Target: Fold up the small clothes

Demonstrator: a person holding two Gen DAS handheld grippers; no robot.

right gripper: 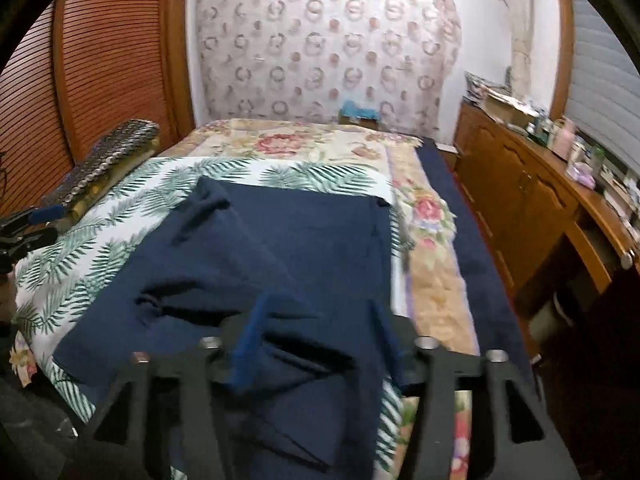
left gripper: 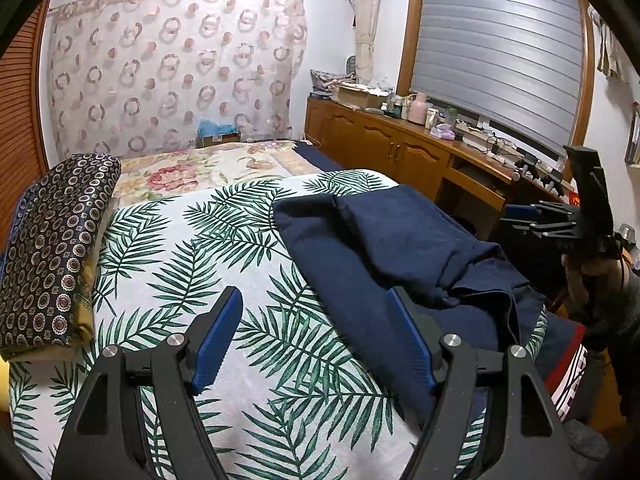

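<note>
- Your left gripper (left gripper: 316,340) hangs above the bed with its blue-padded fingers (left gripper: 218,340) spread wide and nothing between them; one pad sits over the palm-leaf sheet (left gripper: 192,240), the other just over the near edge of the navy garment (left gripper: 400,240).
- The navy garment lies on the leaf-print sheet toward the right side of the bed, partly folded, with a rumpled ridge running across it and a bunched flap nearest you.
- From the right wrist camera, your right gripper (right gripper: 316,344) is low over that bunched near end of the garment (right gripper: 288,240). Its fingers are apart, and cloth rises between them, but the view is blurred, so whether either pad is touching the cloth cannot be told.
- In the left view, the right gripper (left gripper: 532,216) shows off the bed's right edge, held in your hand (left gripper: 592,280).
- A folded dark patterned cloth (left gripper: 52,256) rests on the sheet's left edge, well apart from the garment.
- A floral quilt (left gripper: 192,168) covers the far half of the bed, and a wooden cabinet (left gripper: 380,140) runs along the right wall.
</note>
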